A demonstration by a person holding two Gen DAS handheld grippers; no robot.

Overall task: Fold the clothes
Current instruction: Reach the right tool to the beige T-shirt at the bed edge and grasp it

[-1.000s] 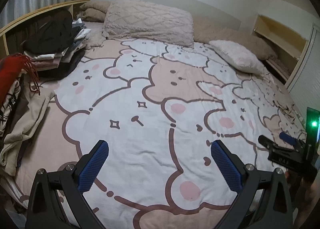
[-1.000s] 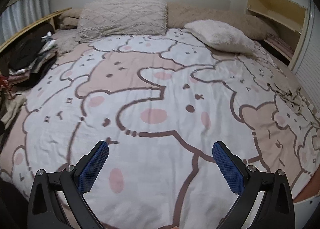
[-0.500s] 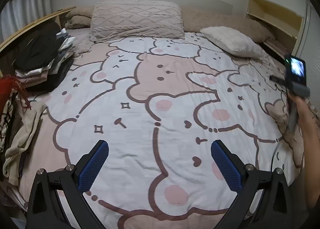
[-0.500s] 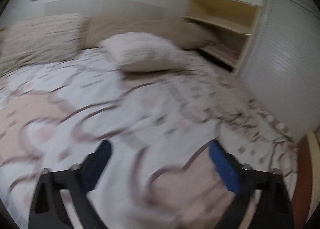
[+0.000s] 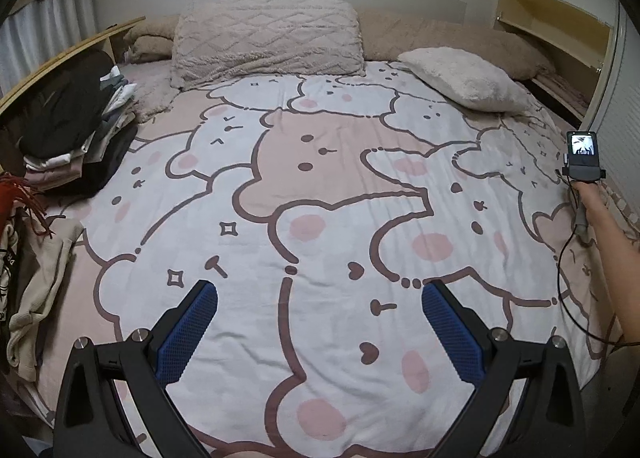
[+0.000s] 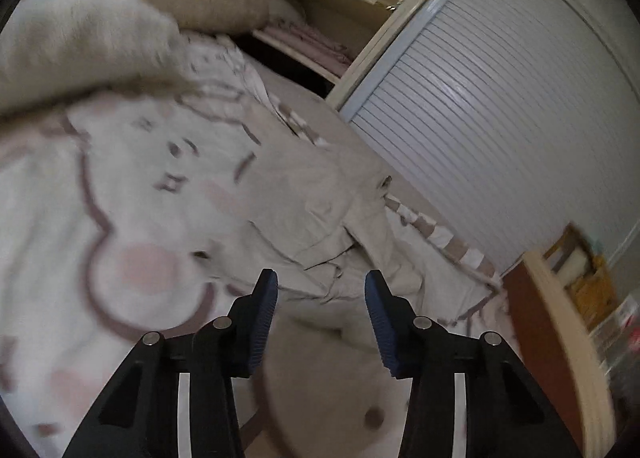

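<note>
Right, beige garment [image 6: 320, 193] lies crumpled at the bed's edge beside the slatted door [image 6: 500, 105], long axis roughly along that edge, toward the shelf end. Right gripper [image 6: 320, 290] points at it, jaws just been closing, now half-wide, nothing between them. Left gripper [image 5: 320, 322] gapes wide over the bear-print cover [image 5: 320, 185], nothing held. Folded stack [image 5: 76, 137] sits far left.

Bedspread [image 6: 120, 197] smeared by motion blur, clothes pile [image 5: 24, 278] cut off at left edge
</note>
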